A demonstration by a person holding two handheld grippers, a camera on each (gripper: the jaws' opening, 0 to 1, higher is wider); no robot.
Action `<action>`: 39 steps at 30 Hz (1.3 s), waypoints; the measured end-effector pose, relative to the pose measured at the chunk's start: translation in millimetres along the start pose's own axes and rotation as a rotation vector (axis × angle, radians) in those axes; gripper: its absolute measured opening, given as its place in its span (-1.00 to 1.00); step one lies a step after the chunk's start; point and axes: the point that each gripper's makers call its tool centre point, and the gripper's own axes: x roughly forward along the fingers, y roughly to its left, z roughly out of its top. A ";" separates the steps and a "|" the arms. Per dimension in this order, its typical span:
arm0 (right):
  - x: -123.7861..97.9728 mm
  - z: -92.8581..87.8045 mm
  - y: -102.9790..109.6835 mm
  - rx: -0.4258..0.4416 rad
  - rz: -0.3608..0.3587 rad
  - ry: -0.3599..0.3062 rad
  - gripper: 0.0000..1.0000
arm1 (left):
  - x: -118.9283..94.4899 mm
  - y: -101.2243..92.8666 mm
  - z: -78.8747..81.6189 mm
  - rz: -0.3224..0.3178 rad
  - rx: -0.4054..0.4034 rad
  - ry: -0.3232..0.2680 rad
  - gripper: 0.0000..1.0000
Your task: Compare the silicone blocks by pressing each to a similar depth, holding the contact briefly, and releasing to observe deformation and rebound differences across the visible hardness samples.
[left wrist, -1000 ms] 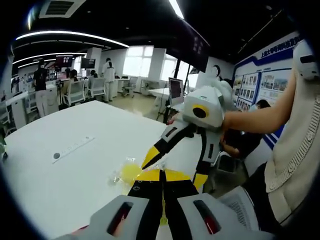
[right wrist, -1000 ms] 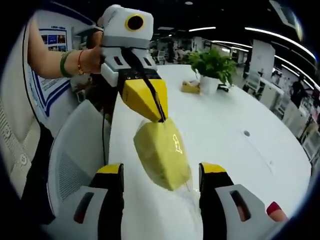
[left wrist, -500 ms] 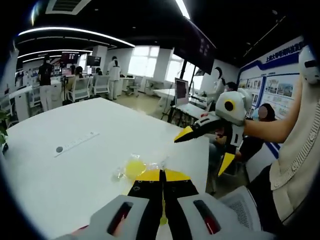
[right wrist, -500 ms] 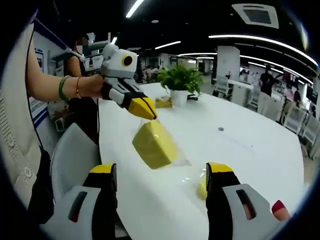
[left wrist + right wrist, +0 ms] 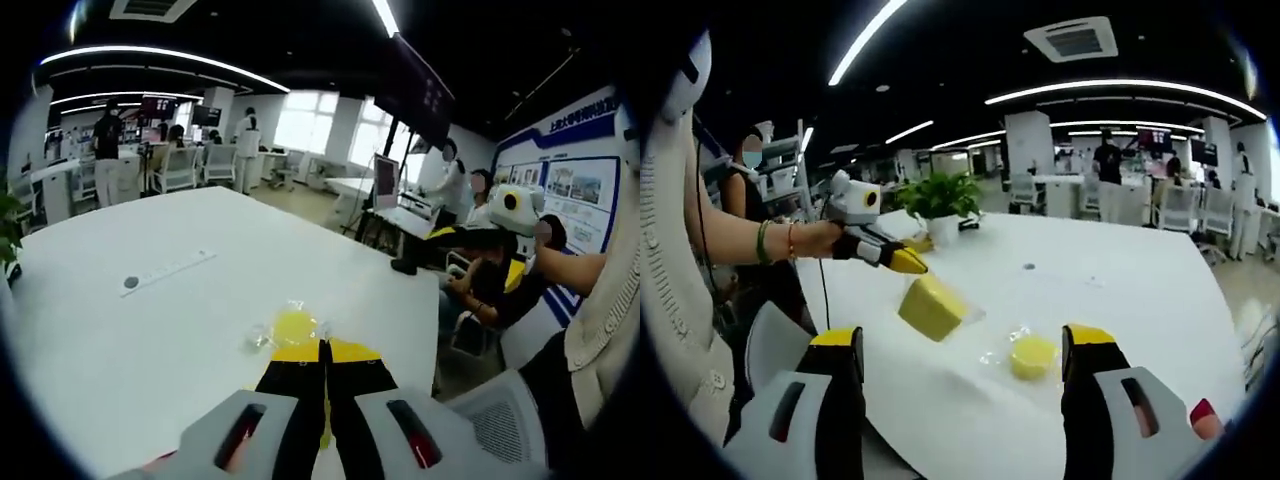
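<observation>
Yellow square block hanging off my left gripper tip, tilted, wrapped in clear film, lifted above white table; small round yellow block also in clear wrap, lying flat on table just beside it.

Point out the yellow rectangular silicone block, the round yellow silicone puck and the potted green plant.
Yellow rectangular silicone block [image 5: 931, 307], right gripper view, its top face.
Round yellow silicone puck [image 5: 1032, 356], right gripper view, its top.
Potted green plant [image 5: 941, 198], right gripper view, its leaves.

Your left gripper hid most of the block it pinched. Your right gripper's tips blurred against the seated people.
</observation>
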 end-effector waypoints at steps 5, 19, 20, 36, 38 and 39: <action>-20.1 -2.4 -4.4 0.018 -0.056 0.005 0.52 | 7.8 14.3 -12.8 0.001 -0.032 0.017 -1.00; -50.8 -6.3 -10.1 0.090 -0.184 -0.003 0.48 | 3.6 59.1 -30.3 0.027 -0.127 0.014 -1.00; -50.8 -8.0 -9.9 0.093 -0.188 0.005 0.48 | 2.7 64.2 -30.0 0.036 -0.127 0.014 -1.00; -42.8 -22.9 -13.7 0.123 -0.220 0.081 0.46 | 4.1 143.9 -69.3 0.176 -0.109 0.109 -1.00; -43.2 -26.1 -16.5 0.128 -0.223 0.083 0.46 | 6.9 150.4 -75.0 0.182 -0.119 0.119 -1.00; -42.3 -27.6 -17.3 0.133 -0.225 0.087 0.46 | 8.3 153.9 -77.2 0.186 -0.122 0.121 -1.00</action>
